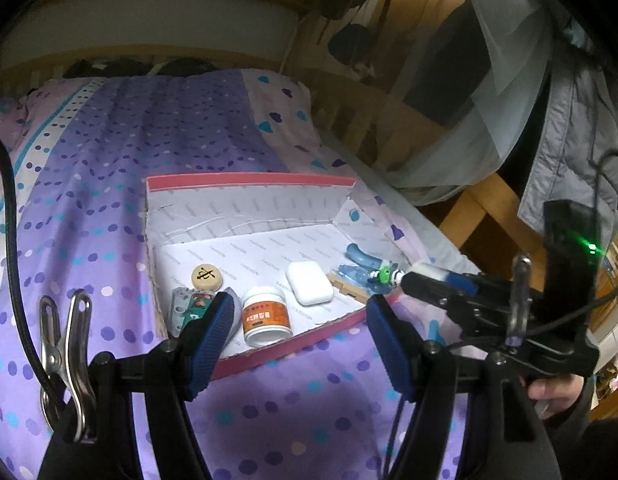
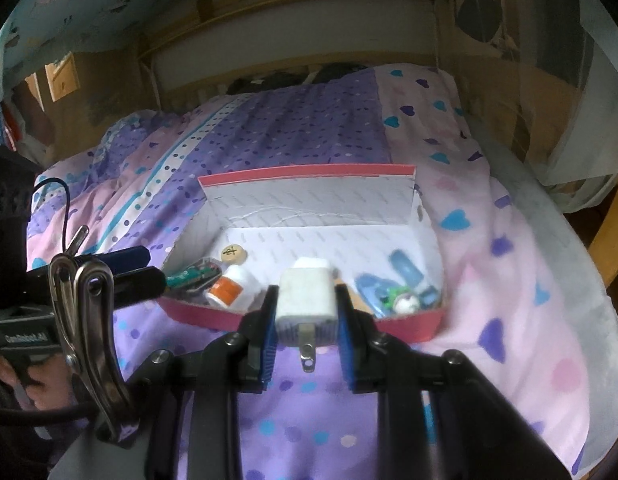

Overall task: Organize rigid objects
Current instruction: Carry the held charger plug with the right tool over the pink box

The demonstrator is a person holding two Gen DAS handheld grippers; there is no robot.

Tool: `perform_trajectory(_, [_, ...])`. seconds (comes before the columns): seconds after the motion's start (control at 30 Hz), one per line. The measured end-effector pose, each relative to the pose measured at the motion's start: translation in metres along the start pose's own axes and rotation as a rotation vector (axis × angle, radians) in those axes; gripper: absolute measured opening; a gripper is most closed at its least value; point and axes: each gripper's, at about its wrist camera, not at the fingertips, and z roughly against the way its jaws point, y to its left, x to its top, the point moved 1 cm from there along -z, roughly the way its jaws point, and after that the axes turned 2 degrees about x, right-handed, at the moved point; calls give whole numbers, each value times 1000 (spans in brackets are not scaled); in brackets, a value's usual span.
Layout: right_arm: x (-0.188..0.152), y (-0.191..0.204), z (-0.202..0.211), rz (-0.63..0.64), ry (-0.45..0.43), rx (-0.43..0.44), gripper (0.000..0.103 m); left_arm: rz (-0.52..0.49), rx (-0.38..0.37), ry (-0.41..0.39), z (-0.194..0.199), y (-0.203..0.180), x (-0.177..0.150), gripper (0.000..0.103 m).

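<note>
A shallow cardboard box with a red rim [image 1: 249, 179] [image 2: 305, 170] lies on the bed. Inside it are a round wooden chess piece [image 1: 206, 277] [image 2: 233, 254], a white jar with an orange label [image 1: 267, 316] [image 2: 229, 286], a white earbud case [image 1: 310, 282], a colourful small pack [image 1: 187, 304] and blue toy pieces [image 1: 363, 266] [image 2: 405, 276]. My right gripper [image 2: 307, 320] is shut on a white charger plug [image 2: 307, 296], prongs toward the camera, just in front of the box's near rim. My left gripper [image 1: 299, 340] stands open over the near rim, with nothing held between its fingers.
The bed is covered by a purple dotted quilt [image 1: 129, 152] with a pink heart-patterned part [image 2: 489, 240] to the right. A wooden bed frame [image 1: 485, 204] and hanging clothes [image 1: 569, 152] stand beyond the right edge. A hand [image 1: 557, 392] holds the right gripper's handle.
</note>
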Motion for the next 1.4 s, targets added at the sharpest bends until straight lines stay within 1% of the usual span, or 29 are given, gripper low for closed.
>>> perform_trajectory(0.03, [0, -1, -2, -8, 5, -6, 29, 5, 3, -4, 0, 1, 0, 72])
perform_trajectory(0.13, [0, -3, -8, -22, 15, -14, 46, 21, 5, -5, -3, 5, 0, 72])
perform_trajectory(0.17, [0, -4, -9, -23, 17, -9, 50, 25, 7, -4, -3, 6, 0, 72])
perform_trajectory(0.33, [0, -5, -12, -23, 22, -3, 55, 44, 29, -9, -4, 10, 0, 72])
perform_trajectory(0.47, [-3, -10, -19, -32, 40, -8, 55, 57, 63, 7, -10, 14, -5, 73])
perform_trajectory(0.57, [-11, -13, -26, -39, 67, -30, 55, 116, 136, 44, -14, 19, -28, 74])
perform_trajectory(0.63, [-18, -14, -29, -55, 91, -6, 55, 112, 205, 43, -10, 17, -51, 77])
perform_trajectory(0.67, [-22, -14, -30, -68, 101, 13, 55, 104, 246, 60, -11, 15, -61, 77])
perform_trajectory(0.7, [-25, -13, -32, -73, 108, 17, 55, 103, 278, 102, -15, 14, -70, 77])
perform_trajectory(0.73, [-30, -12, -36, -78, 116, 11, 55, 110, 279, 138, -19, 15, -75, 77])
perform_trajectory(0.8, [-37, -9, -44, -83, 136, -10, 55, 125, 262, 181, -25, 18, -81, 77])
perform_trajectory(0.87, [-46, -5, -61, -71, 203, -20, 55, 124, 268, 197, -30, 19, -82, 79])
perform_trajectory(0.9, [-49, -5, -70, -65, 221, -23, 55, 122, 265, 204, -33, 20, -82, 79])
perform_trajectory(0.93, [-50, -5, -77, -65, 226, -32, 54, 121, 264, 209, -35, 20, -82, 80])
perform_trajectory(0.97, [-50, -7, -84, -68, 226, -39, 51, 120, 262, 215, -37, 20, -82, 80])
perform_trajectory(1.0, [-50, -8, -89, -72, 225, -30, 49, 121, 258, 219, -38, 21, -82, 80])
perform_trajectory(1.03, [-50, -9, -92, -72, 223, -19, 42, 123, 254, 220, -39, 22, -83, 80])
perform_trajectory(1.07, [-50, -10, -93, -71, 222, -10, 30, 125, 251, 221, -39, 22, -83, 80])
perform_trajectory(1.1, [-51, -11, -92, -75, 220, 0, 25, 126, 248, 217, -38, 23, -84, 80])
perform_trajectory(1.13, [-52, -13, -90, -84, 215, 11, 26, 124, 249, 214, -36, 23, -84, 79])
perform_trajectory(1.2, [-54, -14, -81, -100, 214, 34, 26, 107, 276, 216, -29, 18, -86, 74])
perform_trajectory(1.27, [-56, -10, -66, -100, 209, 50, 26, 107, 284, 216, -18, 15, -90, 74])
perform_trajectory(1.4, [-75, 1, -23, -94, 213, 67, 26, 161, 269, 204, 13, 12, -117, 74])
